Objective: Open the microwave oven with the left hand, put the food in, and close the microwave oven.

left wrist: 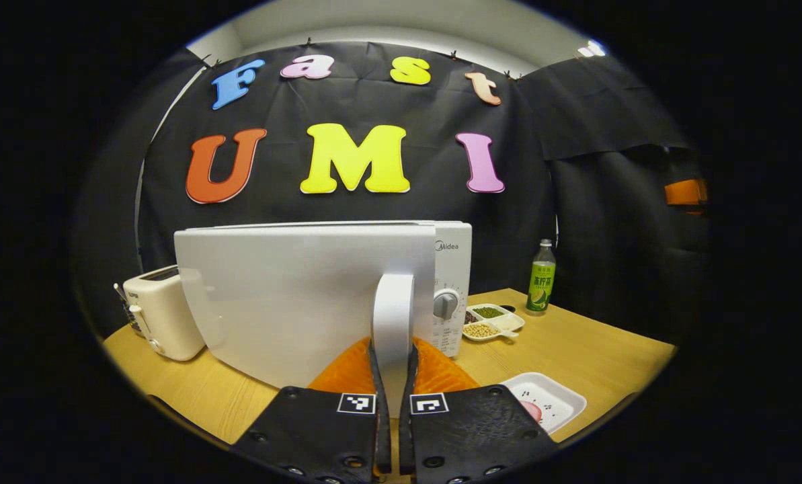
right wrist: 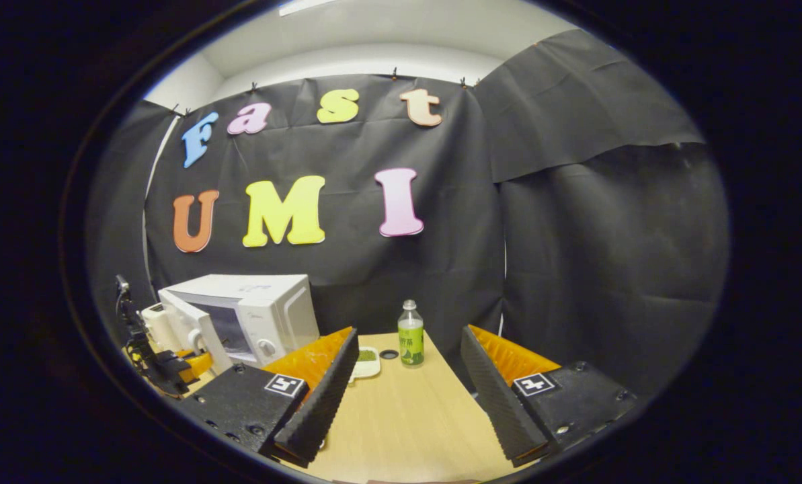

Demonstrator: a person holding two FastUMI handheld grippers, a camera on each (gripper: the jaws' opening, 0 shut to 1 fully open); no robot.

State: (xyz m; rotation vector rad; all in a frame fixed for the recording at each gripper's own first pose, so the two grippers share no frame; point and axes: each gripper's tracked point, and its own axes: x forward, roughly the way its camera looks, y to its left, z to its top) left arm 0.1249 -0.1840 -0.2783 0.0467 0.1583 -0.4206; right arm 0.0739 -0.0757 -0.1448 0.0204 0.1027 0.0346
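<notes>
**Left gripper clamped on microwave door handle, door part-open; food tray waiting on table**

The left gripper (left wrist: 394, 410) has both fingers pressed on the vertical white door handle (left wrist: 393, 316) of the microwave (left wrist: 451, 269), which stands at the back left of the wooden table (left wrist: 575, 343). The door (left wrist: 293, 302) is swung partway out toward the camera; in the right gripper view the cavity window shows behind it.

The right gripper (right wrist: 407, 396) hangs over bare table with its fingers spread wide, holding nothing.

Food: a white tray (left wrist: 548, 400) with a pinkish item lies on the table, front right of the microwave, just beside the left gripper.

Handling, as judgement: the door is stiff, hinged and light, and swings on an arc, so the pull should follow that arc; the handle is smooth plastic and may slip. The tray looks thin, light and shallow; it is best taken by the rim and kept level, or the contents may slide. What the food is cannot be told.

Also there: a toaster (left wrist: 162, 312), a divided dish (left wrist: 491, 323) of beans and a green bottle (left wrist: 542, 279).
</notes>
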